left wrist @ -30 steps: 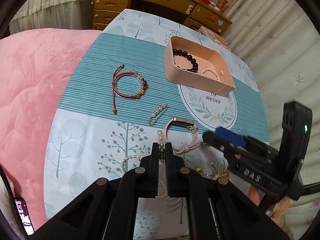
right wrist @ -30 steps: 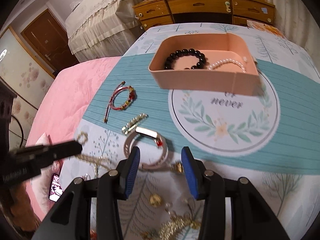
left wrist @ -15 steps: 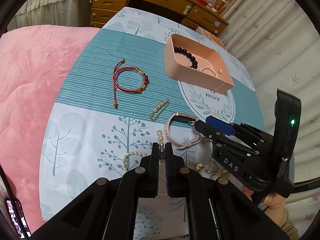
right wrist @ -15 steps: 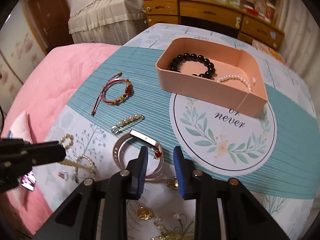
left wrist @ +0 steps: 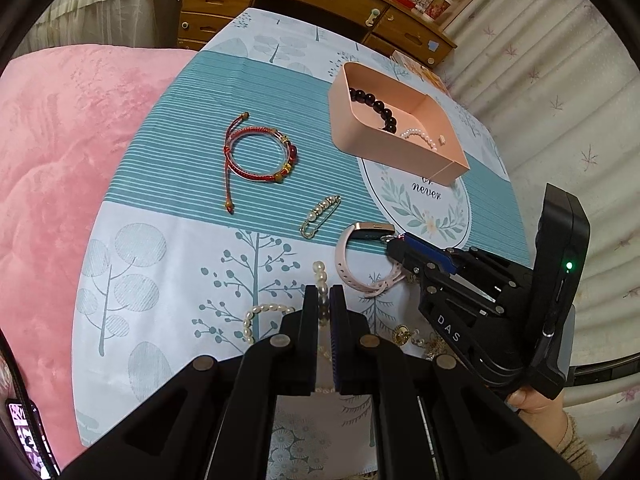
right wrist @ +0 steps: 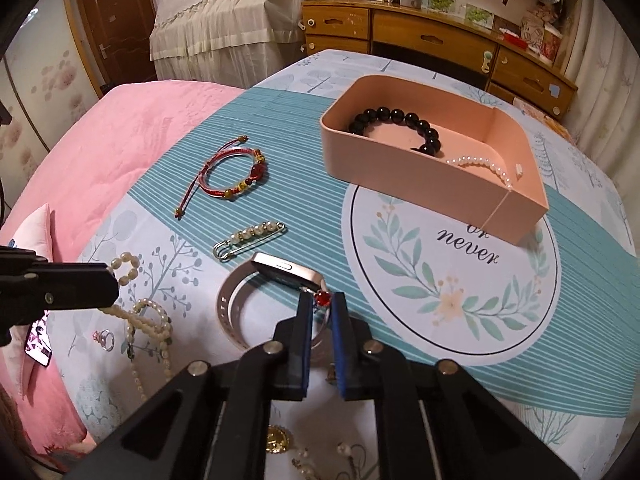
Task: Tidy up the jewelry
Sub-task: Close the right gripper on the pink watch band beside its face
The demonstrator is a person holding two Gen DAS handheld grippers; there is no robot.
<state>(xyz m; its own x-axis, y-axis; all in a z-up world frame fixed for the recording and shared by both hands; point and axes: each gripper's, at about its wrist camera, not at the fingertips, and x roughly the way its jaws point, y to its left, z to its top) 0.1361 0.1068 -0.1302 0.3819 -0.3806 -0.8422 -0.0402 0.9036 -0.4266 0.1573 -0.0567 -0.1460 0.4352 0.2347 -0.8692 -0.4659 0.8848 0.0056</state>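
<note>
My left gripper (left wrist: pixel 324 300) is clenched on the pearl necklace (left wrist: pixel 262 312) near the tablecloth's (right wrist: pixel 280 184) near edge. My right gripper (right wrist: pixel 322 304) pinches a red-stone charm (right wrist: pixel 322 298) at the pink watch band (right wrist: pixel 240 308). The peach box (right wrist: pixel 400 168) toward the far edge holds a black bead bracelet (right wrist: pixel 400 118).

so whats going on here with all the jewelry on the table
A person is sorting jewelry with a handheld gripper in each hand. The right gripper has closed on a small red gem piece beside the pink watch band. The left gripper is shut on a pearl necklace. The pink box already holds a black bead bracelet and a pearl bracelet; the red cord bracelet and pearl pin lie on the cloth.
</note>
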